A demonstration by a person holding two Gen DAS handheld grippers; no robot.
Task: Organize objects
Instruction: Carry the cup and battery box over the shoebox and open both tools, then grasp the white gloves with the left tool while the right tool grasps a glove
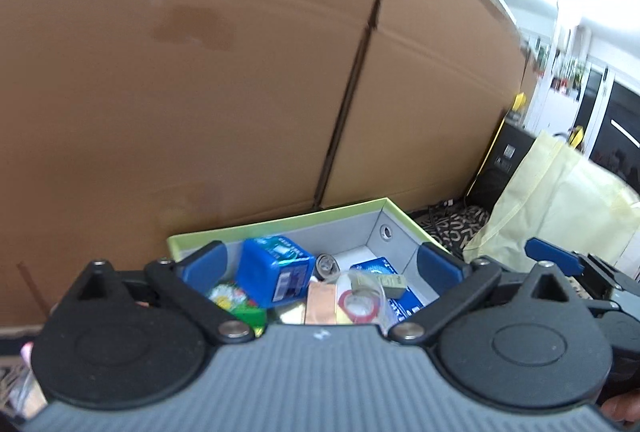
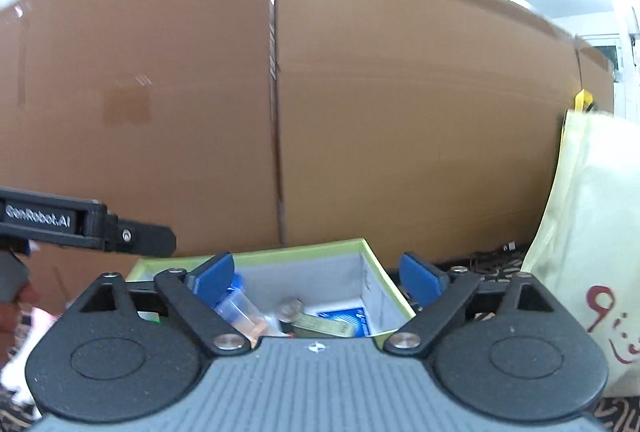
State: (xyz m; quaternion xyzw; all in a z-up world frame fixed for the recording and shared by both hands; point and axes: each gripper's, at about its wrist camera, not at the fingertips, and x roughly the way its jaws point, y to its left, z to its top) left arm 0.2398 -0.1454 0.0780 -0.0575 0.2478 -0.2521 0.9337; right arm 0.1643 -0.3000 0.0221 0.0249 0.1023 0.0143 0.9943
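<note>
Left wrist view: left hand-held gripper (image 1: 320, 266) is held wide open, nothing gripped, above green-rimmed box (image 1: 280, 222). Box is seen against cardboard wall (image 1: 180, 71); blue container (image 1: 274, 272), tape roll (image 1: 358, 306), blue packet (image 1: 402, 302) are seen inside. Cream bag (image 1: 560, 199) is seen at right.

Right wrist view: right hand-held gripper (image 2: 318, 274) is spread wide, empty, over the same green-rimmed box (image 2: 384, 278); clear jar (image 2: 240, 310) and gold bar (image 2: 324, 326) are seen inside
</note>
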